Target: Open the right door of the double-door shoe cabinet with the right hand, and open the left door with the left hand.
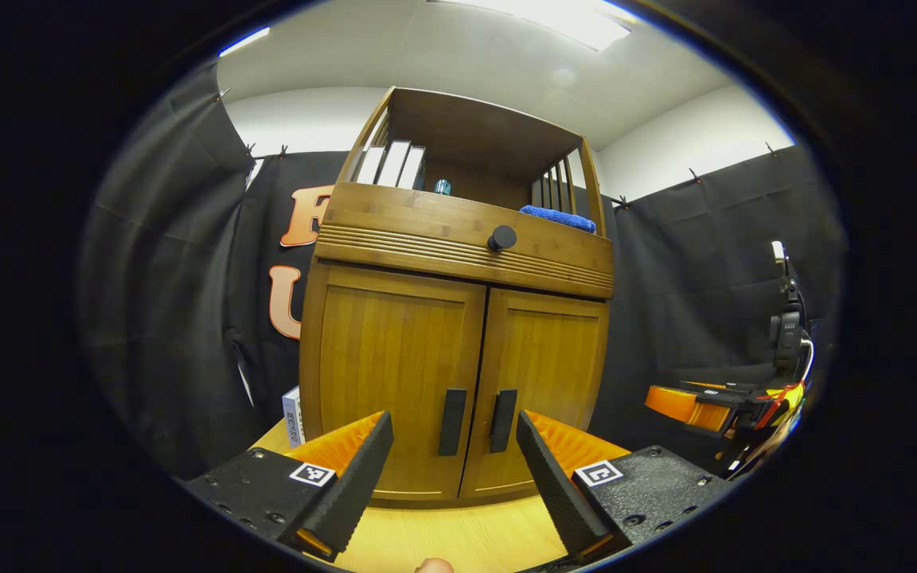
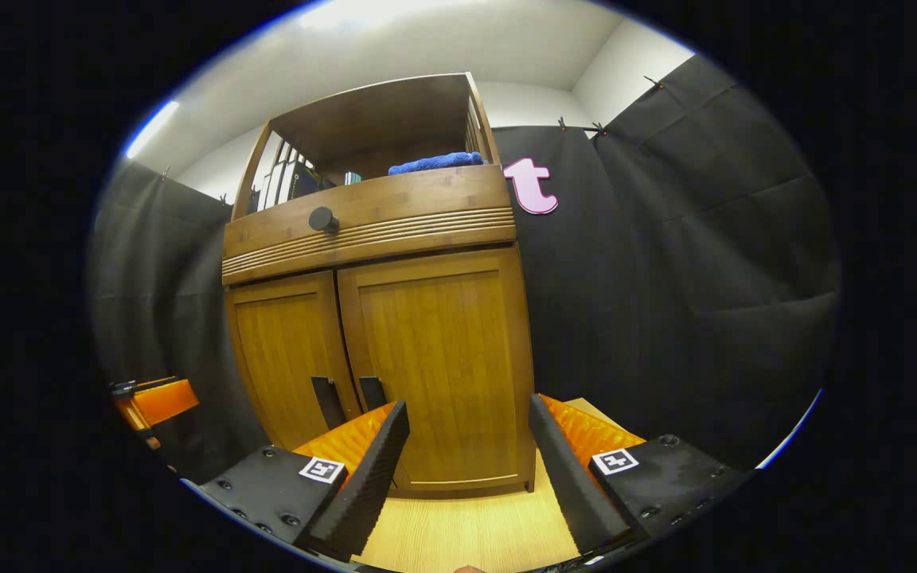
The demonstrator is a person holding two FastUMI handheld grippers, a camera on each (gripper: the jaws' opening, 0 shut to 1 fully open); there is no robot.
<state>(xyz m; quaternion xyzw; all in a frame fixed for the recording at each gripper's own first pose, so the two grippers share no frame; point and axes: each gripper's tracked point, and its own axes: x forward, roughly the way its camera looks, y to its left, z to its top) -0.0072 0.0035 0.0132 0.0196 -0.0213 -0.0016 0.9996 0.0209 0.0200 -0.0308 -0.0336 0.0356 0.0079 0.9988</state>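
Observation:
A wooden double-door shoe cabinet (image 1: 458, 342) stands on a light wooden table, both doors closed. In the left gripper view the left door (image 1: 395, 374) and right door (image 1: 542, 374) each carry a dark vertical handle, the left handle (image 1: 452, 422) and the right handle (image 1: 503, 420). My left gripper (image 1: 454, 446) is open, a short way in front of the handles. In the right gripper view the right door (image 2: 442, 358) faces me, with its handle (image 2: 372, 393) and the left door's handle (image 2: 328, 402) at lower left. My right gripper (image 2: 468, 434) is open, in front of the right door, holding nothing.
Above the doors are a drawer with a round knob (image 1: 501, 238) and an open shelf with books (image 1: 391, 165) and a blue cloth (image 1: 558, 217). A small white box (image 1: 293, 415) stands left of the cabinet. The other gripper (image 1: 705, 402) shows at right; black cloth walls surround.

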